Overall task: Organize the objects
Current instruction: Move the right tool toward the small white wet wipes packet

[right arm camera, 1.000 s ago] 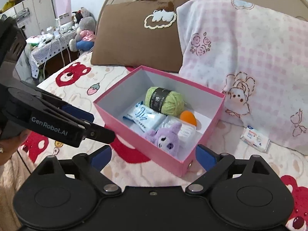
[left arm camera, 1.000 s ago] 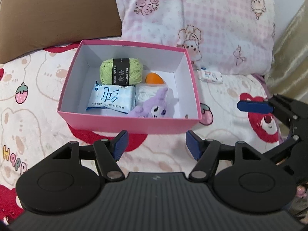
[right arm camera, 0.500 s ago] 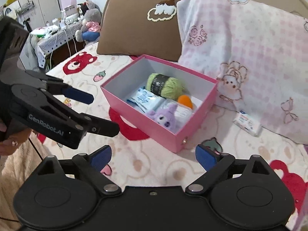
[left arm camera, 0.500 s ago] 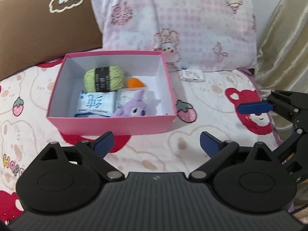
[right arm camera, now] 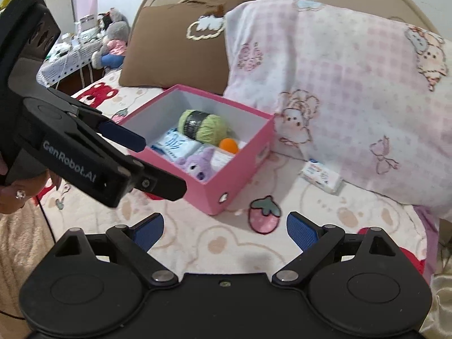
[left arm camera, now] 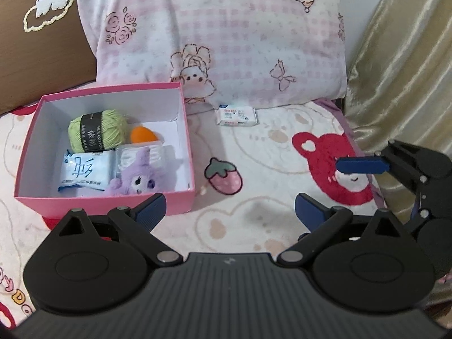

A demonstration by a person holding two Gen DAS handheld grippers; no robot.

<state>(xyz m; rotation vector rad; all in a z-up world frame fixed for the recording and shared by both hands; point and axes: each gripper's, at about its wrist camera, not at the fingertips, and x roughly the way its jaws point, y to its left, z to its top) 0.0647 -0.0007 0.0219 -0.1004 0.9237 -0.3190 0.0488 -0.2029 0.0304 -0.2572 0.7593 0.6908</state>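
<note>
Here, rectangular pink box (left arm camera: 180,204), fuzzy blanket (left arm camera: 268,152).

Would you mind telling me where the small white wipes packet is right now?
The wipes packet lies flat on the blanket outside the pink box, to its right in the left wrist view, against the foot of the pink checked pillow.

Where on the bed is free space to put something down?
Free: the blanket between the pink box and the red bear print, around the strawberry print. Crowded: inside the box; only its back right corner is bare. A wipes pack lies by the pink pillow.
</note>
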